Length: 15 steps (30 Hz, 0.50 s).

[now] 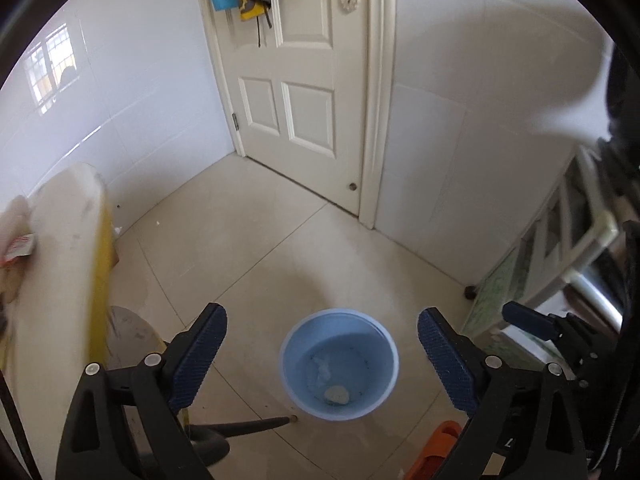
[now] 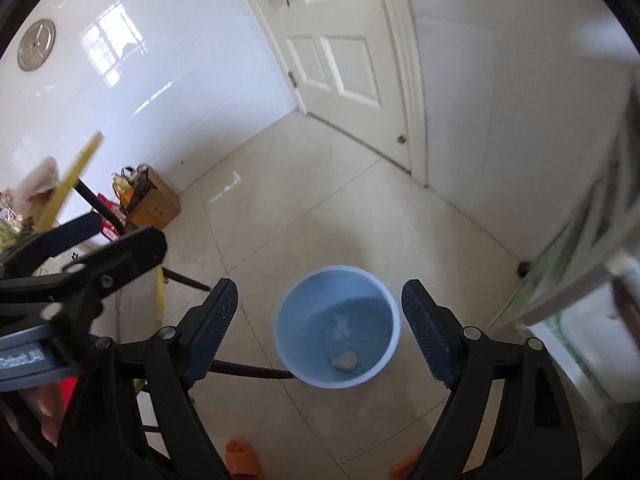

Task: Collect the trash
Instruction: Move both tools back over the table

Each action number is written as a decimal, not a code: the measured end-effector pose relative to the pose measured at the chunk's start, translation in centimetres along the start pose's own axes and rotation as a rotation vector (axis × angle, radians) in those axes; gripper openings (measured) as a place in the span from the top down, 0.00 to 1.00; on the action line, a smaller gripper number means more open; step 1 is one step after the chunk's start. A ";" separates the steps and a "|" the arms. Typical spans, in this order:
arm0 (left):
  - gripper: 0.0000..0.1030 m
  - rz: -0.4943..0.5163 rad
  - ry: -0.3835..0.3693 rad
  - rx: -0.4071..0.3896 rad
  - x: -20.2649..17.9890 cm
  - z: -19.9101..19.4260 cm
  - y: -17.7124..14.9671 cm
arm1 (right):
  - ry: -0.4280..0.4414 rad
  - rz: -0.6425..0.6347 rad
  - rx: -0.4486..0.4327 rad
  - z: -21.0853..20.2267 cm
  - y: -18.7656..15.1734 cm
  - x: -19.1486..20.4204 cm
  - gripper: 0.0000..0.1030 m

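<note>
Below both grippers, on the pale tiled floor (image 1: 248, 248), stood a light blue bin (image 1: 339, 364) (image 2: 339, 326), upright, its round mouth facing straight up toward the cameras, so its long axis ran vertical. Inside the bin lay two pieces of trash: a crumpled white scrap (image 1: 322, 367) (image 2: 341, 325) near the middle of the bottom, and a pale rounded lump (image 1: 337, 395) (image 2: 345, 360) closer to the near wall. The left gripper (image 1: 322, 354) hung above the bin with its jaws spread wide and nothing between them; the bin showed in the gap. The right gripper (image 2: 319, 326) hung above the bin likewise, jaws wide and bare. A thin dark rod (image 1: 256, 426) (image 2: 248, 372) reached in from the left, its tip just beside the bin's lower left wall. Beyond the bin stood a white panelled door (image 1: 304, 112) (image 2: 340, 64). Left of the bin, against the wall, sat a cardboard box (image 2: 158, 204). Orange slippers (image 2: 242, 462) showed on the floor nearer than the bin
</note>
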State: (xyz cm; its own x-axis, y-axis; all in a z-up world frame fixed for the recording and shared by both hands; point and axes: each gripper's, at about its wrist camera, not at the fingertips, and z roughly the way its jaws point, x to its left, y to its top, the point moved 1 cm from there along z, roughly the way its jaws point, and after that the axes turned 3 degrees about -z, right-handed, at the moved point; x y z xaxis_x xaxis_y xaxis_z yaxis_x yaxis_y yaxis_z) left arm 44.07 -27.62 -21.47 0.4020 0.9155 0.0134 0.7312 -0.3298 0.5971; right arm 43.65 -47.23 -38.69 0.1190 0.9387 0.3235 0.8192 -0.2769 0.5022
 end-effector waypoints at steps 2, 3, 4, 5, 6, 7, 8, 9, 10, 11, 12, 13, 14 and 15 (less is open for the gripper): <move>0.08 -0.004 -0.024 -0.036 0.2 -3.1 -0.5 | -0.002 -0.010 -0.027 -2.5 -0.1 0.8 0.20; 0.08 -0.008 -0.032 -0.060 0.5 -4.9 -0.9 | -0.001 -0.018 -0.043 -3.6 -0.1 1.2 0.20; 0.08 -0.011 -0.043 -0.095 0.8 -7.4 -1.3 | -0.002 -0.032 -0.062 -5.0 0.0 2.0 0.20; 0.08 -0.011 -0.047 -0.113 1.2 -9.0 -1.8 | 0.001 -0.054 -0.087 -6.7 0.2 3.1 0.20; 0.07 -0.013 -0.043 -0.143 1.6 -11.0 -2.3 | 0.004 -0.069 -0.106 -7.8 0.2 3.9 0.19; 0.04 -0.017 -0.034 -0.193 2.4 -13.7 -2.9 | 0.007 -0.089 -0.128 -8.9 0.3 4.8 0.15; 0.02 -0.020 -0.028 -0.216 2.8 -15.1 -3.5 | 0.004 -0.124 -0.152 -10.5 0.5 6.3 0.10; 0.00 -0.026 -0.014 -0.250 3.7 -17.0 -4.0 | 0.006 -0.151 -0.171 -11.5 0.6 7.5 0.05; 0.00 -0.032 0.011 -0.293 5.1 -19.4 -4.8 | 0.010 -0.188 -0.202 -13.0 0.6 9.2 0.06; 0.00 -0.038 0.028 -0.323 6.3 -21.0 -5.6 | 0.012 -0.208 -0.217 -13.8 0.6 10.3 0.06; 0.00 -0.043 0.040 -0.337 6.9 -22.1 -6.3 | 0.016 -0.231 -0.228 -14.7 0.6 11.6 0.06; 0.00 -0.052 0.069 -0.354 8.3 -23.6 -7.2 | 0.018 -0.263 -0.248 -15.7 0.6 13.5 0.06; 0.00 -0.060 0.098 -0.369 9.6 -24.6 -8.0 | 0.019 -0.279 -0.259 -16.1 0.5 14.8 0.06; 0.00 -0.065 0.141 -0.387 11.7 -25.8 -9.0 | 0.022 -0.296 -0.267 -16.4 0.4 16.1 0.06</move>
State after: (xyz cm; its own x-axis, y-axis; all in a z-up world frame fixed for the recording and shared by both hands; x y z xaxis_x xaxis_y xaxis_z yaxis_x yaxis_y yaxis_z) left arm 28.00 -8.05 -5.97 0.2625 0.9631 0.0591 0.4805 -0.1836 0.8576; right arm 36.65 -35.58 -20.10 -0.1148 0.9821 0.1495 0.6413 -0.0416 0.7661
